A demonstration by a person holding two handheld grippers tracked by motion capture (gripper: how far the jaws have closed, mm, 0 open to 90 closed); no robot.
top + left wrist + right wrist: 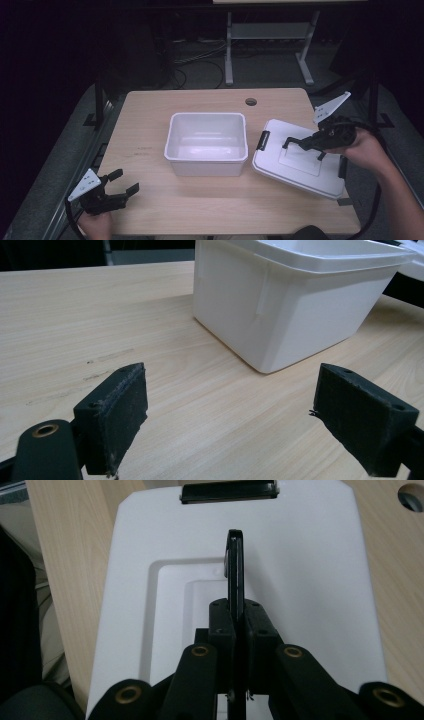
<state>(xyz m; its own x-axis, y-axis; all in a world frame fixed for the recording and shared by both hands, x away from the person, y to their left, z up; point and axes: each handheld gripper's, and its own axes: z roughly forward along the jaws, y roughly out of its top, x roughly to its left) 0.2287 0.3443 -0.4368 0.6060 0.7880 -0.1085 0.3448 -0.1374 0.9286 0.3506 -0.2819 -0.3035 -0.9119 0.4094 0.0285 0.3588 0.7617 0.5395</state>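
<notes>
On the pale wooden counter [150, 135] an open white plastic tub [206, 142] is seen beside a flat white plastic lid [300, 162], whose thin black handle [235, 565] is pinched between the closed right gripper [304, 143] fingers, while the left gripper [122, 182] fingers are spread wide, empty, near the tub.

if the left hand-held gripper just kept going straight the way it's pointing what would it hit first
Probably the white bin. The left hand-held gripper is open and low over the table, aimed at the bin's near corner. Bare wood lies between them, though depth is hard to judge.
</notes>
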